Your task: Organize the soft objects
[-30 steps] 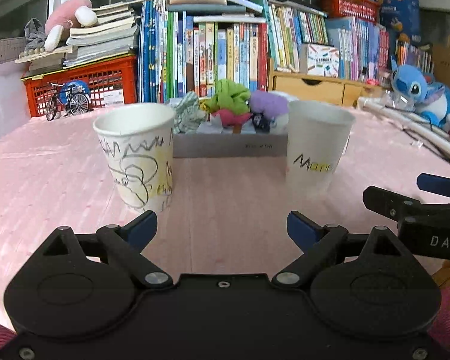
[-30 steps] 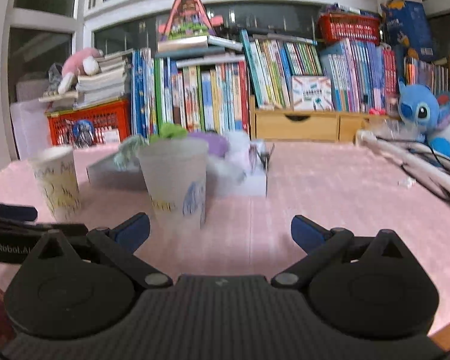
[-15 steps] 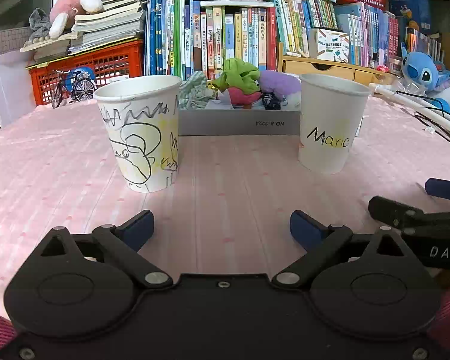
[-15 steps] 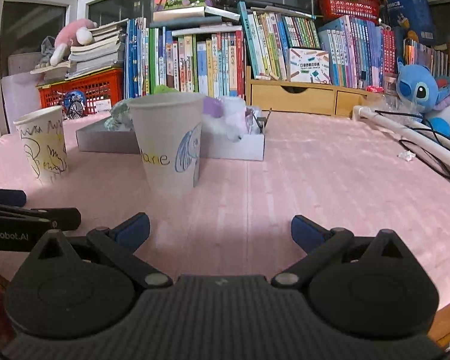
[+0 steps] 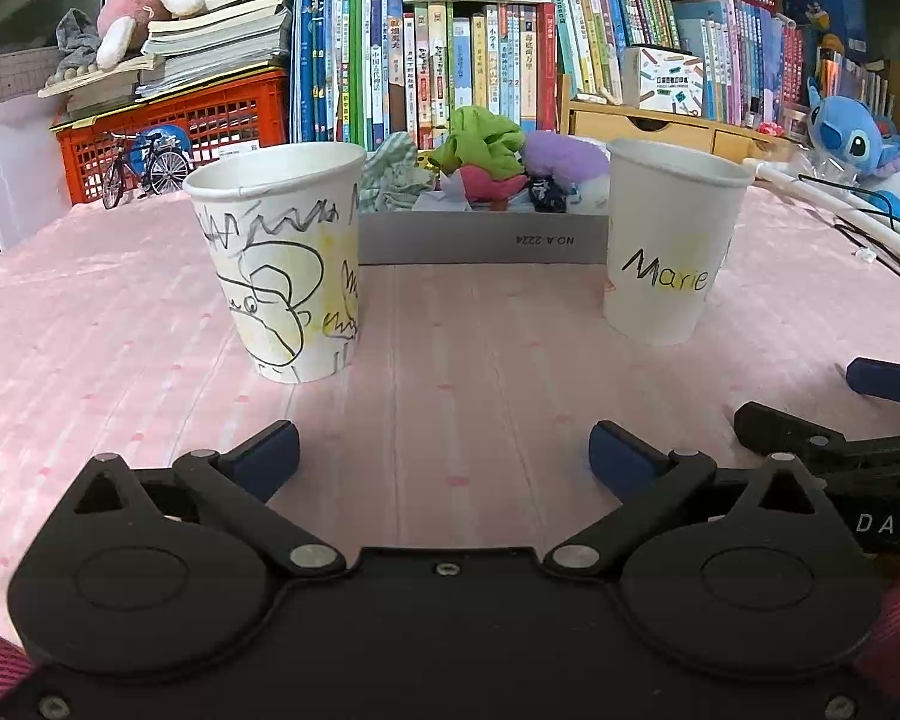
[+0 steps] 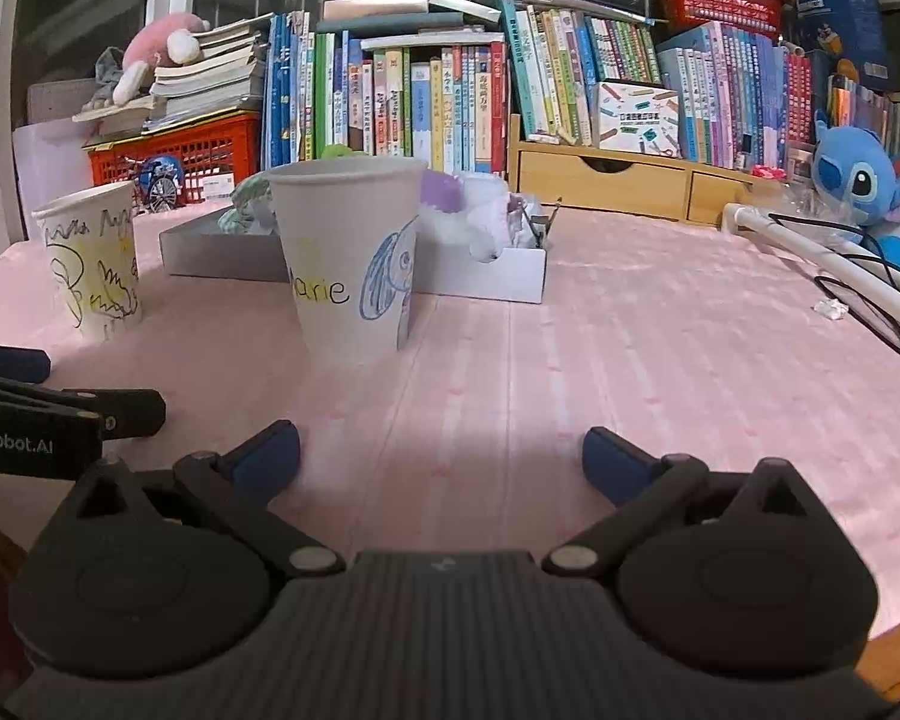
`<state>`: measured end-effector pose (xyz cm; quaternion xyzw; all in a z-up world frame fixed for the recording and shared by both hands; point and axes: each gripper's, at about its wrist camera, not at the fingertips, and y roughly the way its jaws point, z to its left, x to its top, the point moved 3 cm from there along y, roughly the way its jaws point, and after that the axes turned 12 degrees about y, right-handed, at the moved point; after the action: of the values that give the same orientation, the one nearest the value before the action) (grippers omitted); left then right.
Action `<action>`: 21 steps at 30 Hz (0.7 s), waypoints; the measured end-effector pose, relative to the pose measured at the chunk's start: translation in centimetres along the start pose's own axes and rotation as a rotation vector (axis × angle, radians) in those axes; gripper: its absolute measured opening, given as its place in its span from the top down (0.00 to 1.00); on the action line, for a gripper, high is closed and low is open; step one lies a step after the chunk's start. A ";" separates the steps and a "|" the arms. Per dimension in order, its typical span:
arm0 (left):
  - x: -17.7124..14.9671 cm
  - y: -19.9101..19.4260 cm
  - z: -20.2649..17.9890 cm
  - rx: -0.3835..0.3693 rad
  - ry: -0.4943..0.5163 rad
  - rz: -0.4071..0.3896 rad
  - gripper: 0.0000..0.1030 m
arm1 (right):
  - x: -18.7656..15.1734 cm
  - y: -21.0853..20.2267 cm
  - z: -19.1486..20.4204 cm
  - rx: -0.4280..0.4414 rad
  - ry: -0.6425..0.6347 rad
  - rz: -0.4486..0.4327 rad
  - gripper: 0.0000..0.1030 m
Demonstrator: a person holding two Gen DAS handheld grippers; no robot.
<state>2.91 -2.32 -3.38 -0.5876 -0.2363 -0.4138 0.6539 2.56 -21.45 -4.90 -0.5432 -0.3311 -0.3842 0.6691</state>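
A grey box (image 5: 480, 240) at the back of the pink table holds soft items: a green cloth (image 5: 486, 138), a purple fluffy piece (image 5: 561, 153), a pink piece (image 5: 489, 183) and a checked cloth (image 5: 393, 174). A doodled paper cup (image 5: 282, 258) stands left and a cup marked "Marie" (image 5: 666, 246) stands right, both in front of the box. My left gripper (image 5: 444, 456) is open and empty, low over the table near its front. My right gripper (image 6: 441, 453) is open and empty beside it; the box (image 6: 480, 273) and the "Marie" cup (image 6: 351, 258) lie ahead of it.
Books, an orange crate (image 5: 174, 132) and a wooden drawer unit (image 5: 648, 120) line the back edge. A blue plush (image 5: 858, 144) and white tubing with cables (image 6: 810, 252) lie at the right. Bare pink tablecloth (image 6: 630, 348) lies to the right of the cups.
Both views have tilted downward and steadied, so the cups and box sit higher and closer in frame. Both grippers stay open; nothing on the table has moved.
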 end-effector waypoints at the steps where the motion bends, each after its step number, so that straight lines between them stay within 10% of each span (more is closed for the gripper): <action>1: 0.0 0.0 0.0 0.002 -0.001 0.002 0.00 | 0.0 0.0 0.0 0.001 0.000 0.002 0.00; 21: 0.1 0.1 0.0 0.002 -0.002 0.005 0.00 | 0.1 0.2 0.0 0.007 -0.006 0.013 0.00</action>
<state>3.06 -2.34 -3.32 -0.5881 -0.2358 -0.4111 0.6554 2.76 -21.49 -4.93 -0.5440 -0.3309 -0.3770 0.6726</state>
